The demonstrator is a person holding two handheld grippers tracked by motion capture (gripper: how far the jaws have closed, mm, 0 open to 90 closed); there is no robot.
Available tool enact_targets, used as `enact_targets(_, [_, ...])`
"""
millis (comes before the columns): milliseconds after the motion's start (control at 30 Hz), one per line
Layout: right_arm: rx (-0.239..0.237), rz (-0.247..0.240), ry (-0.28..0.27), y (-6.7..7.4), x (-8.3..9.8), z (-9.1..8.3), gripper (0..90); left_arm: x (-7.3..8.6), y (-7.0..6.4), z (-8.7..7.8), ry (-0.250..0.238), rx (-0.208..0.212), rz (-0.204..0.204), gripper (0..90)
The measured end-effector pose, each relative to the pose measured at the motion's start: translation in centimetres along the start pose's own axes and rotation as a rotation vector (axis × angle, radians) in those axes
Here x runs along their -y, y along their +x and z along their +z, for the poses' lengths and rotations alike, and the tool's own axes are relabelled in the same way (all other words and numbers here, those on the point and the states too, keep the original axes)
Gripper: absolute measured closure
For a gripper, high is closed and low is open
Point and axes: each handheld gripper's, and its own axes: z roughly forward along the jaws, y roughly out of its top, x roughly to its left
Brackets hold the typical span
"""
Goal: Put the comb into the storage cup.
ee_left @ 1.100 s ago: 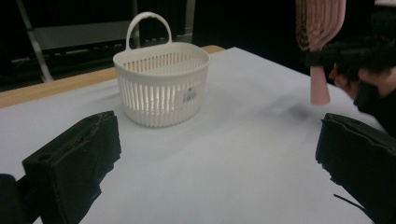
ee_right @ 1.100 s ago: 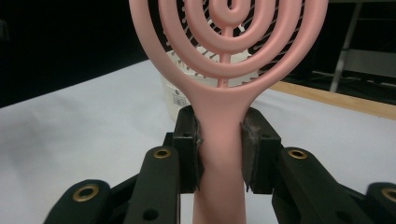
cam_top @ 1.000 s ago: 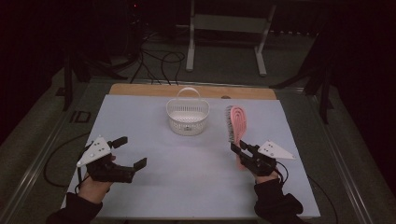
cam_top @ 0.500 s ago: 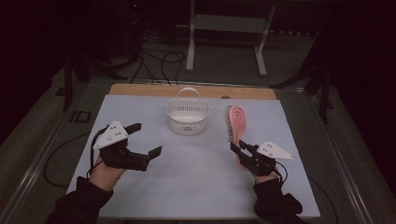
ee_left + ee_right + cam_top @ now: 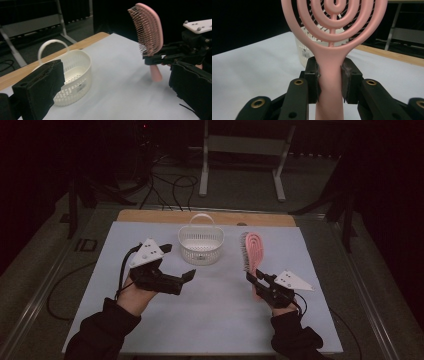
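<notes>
My right gripper is shut on the handle of a pink hairbrush at the right of the white table sheet. The brush stands head-up with its bristles facing the basket side. In the right gripper view both pads press the handle. A white plastic basket with an upright hoop handle sits at the far middle of the table. My left gripper hovers open and empty just left of and in front of the basket, its jaws spread wide and pointing toward the brush.
A wooden strip runs along the table's far edge. Behind it stand a metal frame and loose cables on the floor. Bare white sheet lies between and in front of the two hands.
My left gripper has risen and moved right and forward toward the basket, still open. The right gripper and the brush have stayed where they were.
</notes>
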Motion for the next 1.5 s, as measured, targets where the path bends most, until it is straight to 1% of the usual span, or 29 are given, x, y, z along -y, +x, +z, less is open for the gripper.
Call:
enact_targets(67, [-0.002,0.0,0.0,0.0,0.0,0.0,70.5,-0.3,-0.3,0.5,0.005,0.015,-0.002,0.0])
enact_targets(200, [0.001,-0.004,-0.002,0.0,0.0,0.1,70.5,-0.9,-1.0,1.8,0.019,0.046,-0.02,0.0])
enact_targets(300, [0.001,0.0,-0.003,0.0,0.0,0.1,70.5,-1.3,-1.4,2.6,0.019,0.065,-0.034,0.0])
enact_targets(333, [-0.005,0.002,-0.001,0.0,0.0,0.1,70.5,-1.5,-1.6,2.9,0.02,0.059,-0.031,0.0])
enact_targets(367, [0.001,0.001,-0.001,0.0,0.1,0.2,70.5,-1.7,-1.8,3.1,0.015,0.06,-0.025,0.0])
enact_targets(433, [-0.003,0.005,-0.003,0.0,0.0,0.2,70.5,-2.1,-2.2,3.7,0.017,0.049,-0.039,0.0])
enact_targets(467, [-0.002,0.004,-0.003,0.0,0.0,0.2,70.5,-2.2,-2.4,3.9,0.015,0.051,-0.044,0.0])
enact_targets(500, [0.001,0.001,-0.004,0.1,0.0,0.2,70.5,-2.5,-2.6,4.2,0.017,0.063,-0.043,0.0])
enact_targets(533, [-0.004,0.004,-0.004,0.1,0.0,0.2,70.5,-2.7,-2.8,4.4,0.015,0.064,-0.046,0.0])
enact_targets(600, [0.003,-0.001,-0.003,0.1,0.0,0.2,70.5,-3.0,-3.1,4.7,0.014,0.073,-0.055,0.0])
enact_targets(633, [-0.003,0.001,-0.003,0.1,0.0,0.2,70.5,-3.2,-3.2,4.9,0.014,0.08,-0.067,0.0])
enact_targets(700, [0.006,-0.002,-0.001,0.1,0.1,0.2,70.5,-3.6,-3.6,5.3,0.018,0.08,-0.073,0.0])
enact_targets(733, [0.0,-0.001,-0.001,0.0,0.1,0.3,70.5,-3.8,-3.7,5.5,0.021,0.082,-0.071,0.0])
enact_targets(800, [0.009,-0.003,-0.002,0.1,0.1,0.3,70.5,-4.1,-4.1,6.0,0.03,0.085,-0.072,0.0])
enact_targets(833, [0.001,-0.001,-0.002,0.0,0.1,0.3,70.5,-4.3,-4.3,6.2,0.033,0.089,-0.072,0.0])
enact_targets(900, [0.009,-0.003,-0.002,0.1,0.1,0.3,70.5,-4.5,-4.7,6.8,0.046,0.089,-0.065,0.0])
enact_targets(933, [0.003,0.0,0.0,0.0,0.0,0.3,70.5,-4.6,-4.9,7.1,0.053,0.087,-0.067,0.0])
enact_targets(1000, [0.01,-0.005,-0.001,0.1,0.1,0.3,70.5,-4.8,-5.2,7.8,0.062,0.088,-0.072,0.0])
enact_targets(1133, [0.007,-0.004,-0.001,0.0,0.1,0.3,70.5,-5.0,-5.5,9.0,0.075,0.087,-0.076,0.0])
enact_targets(1200, [0.014,-0.007,-0.001,0.1,0.1,0.3,70.5,-4.9,-5.6,9.6,0.084,0.083,-0.08,0.0])
enact_targets(1333, [0.007,-0.005,0.002,0.0,0.1,0.4,70.5,-5.0,-5.4,10.8,0.079,0.09,-0.117,0.0])
enact_targets(1400, [0.008,-0.006,0.003,0.1,0.1,0.4,70.5,-5.1,-5.4,11.2,0.079,0.089,-0.123,0.1])
enact_targets(1500, [0.006,-0.008,0.003,0.1,0.1,0.4,70.5,-5.2,-5.5,12.0,0.08,0.095,-0.143,0.5])
